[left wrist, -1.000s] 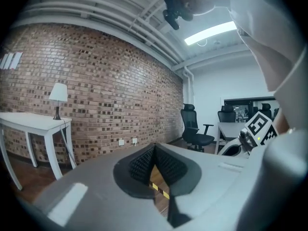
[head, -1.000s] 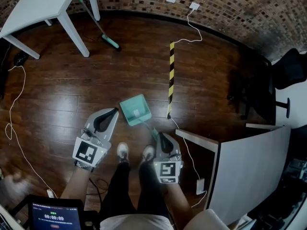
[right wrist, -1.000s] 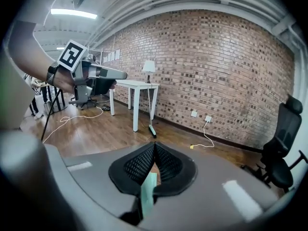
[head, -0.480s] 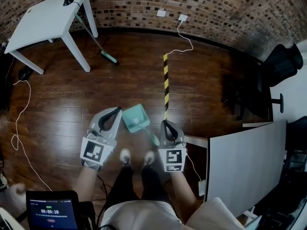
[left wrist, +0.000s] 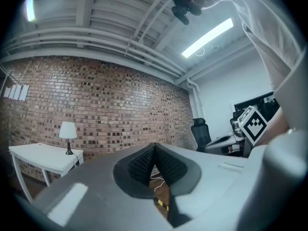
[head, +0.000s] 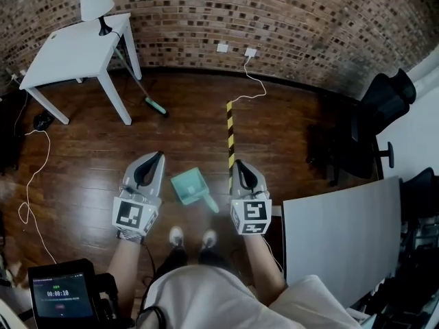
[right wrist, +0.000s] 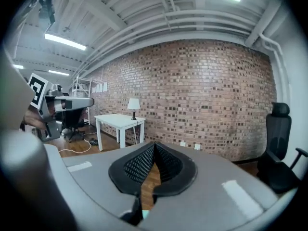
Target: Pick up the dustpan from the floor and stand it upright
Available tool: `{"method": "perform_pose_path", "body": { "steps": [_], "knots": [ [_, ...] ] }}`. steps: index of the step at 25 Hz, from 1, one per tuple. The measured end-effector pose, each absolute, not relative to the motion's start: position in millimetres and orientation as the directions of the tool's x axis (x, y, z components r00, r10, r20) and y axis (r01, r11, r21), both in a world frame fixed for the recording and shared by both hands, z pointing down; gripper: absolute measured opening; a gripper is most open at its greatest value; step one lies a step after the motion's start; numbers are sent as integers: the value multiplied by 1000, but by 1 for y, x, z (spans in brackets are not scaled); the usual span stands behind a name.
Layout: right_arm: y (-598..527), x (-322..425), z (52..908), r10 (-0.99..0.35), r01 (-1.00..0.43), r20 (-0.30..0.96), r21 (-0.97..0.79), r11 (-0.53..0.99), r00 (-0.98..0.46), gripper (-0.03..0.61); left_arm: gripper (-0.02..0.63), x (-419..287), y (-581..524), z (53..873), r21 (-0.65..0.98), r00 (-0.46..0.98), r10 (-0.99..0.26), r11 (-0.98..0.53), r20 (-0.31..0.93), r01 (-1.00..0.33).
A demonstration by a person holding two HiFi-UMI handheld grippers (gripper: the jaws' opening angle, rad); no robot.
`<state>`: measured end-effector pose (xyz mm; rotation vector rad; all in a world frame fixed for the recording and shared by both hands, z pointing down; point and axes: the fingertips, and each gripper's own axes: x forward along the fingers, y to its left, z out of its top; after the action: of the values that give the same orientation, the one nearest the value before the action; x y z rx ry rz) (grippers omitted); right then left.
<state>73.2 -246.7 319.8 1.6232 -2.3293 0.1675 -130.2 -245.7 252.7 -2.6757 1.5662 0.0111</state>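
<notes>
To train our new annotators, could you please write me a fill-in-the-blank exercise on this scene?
The lamp stands on the white ___.
The teal dustpan rests on the wooden ___.
The striped tape is yellow and ___.
The wall is built of ___.
Missing: table; floor; black; brick.

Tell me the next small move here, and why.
Probably open the right gripper and lower it to the handle of the dustpan. It seems to lie on the floor, untouched, handle nearer that gripper. Both the right and the left gripper are shut and empty.
</notes>
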Motion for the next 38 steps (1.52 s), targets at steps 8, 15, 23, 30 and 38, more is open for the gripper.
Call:
{"method": "perform_pose_path", "body": {
  "steps": [8, 15, 23, 30, 38],
  "knots": [
    [-250, 58, 264, -911, -911, 213, 141, 387, -353, 14, 2, -141, -227, 228, -44, 442, -897, -440, -32, -897],
    [-236, 57, 256, -920, -919, 201, 140, 368, -338, 14, 2, -149, -219, 220, -46, 445, -894, -443, -49, -895],
    [-211, 54, 260, -936, -932, 200, 165, 324, -290, 14, 2, -172, -205, 219, 6, 459, -886, -460, -63, -888],
    [-193, 57, 255, -948, -950, 170, 115, 292, -271, 14, 2, -194, -187, 223, 23, 465, -883, -467, -58, -884],
    [-115, 59, 227, -935, -932, 81, 85, 352, -345, 14, 2, -176, -108, 206, -24, 462, -884, -461, -77, -887]
  ]
}}
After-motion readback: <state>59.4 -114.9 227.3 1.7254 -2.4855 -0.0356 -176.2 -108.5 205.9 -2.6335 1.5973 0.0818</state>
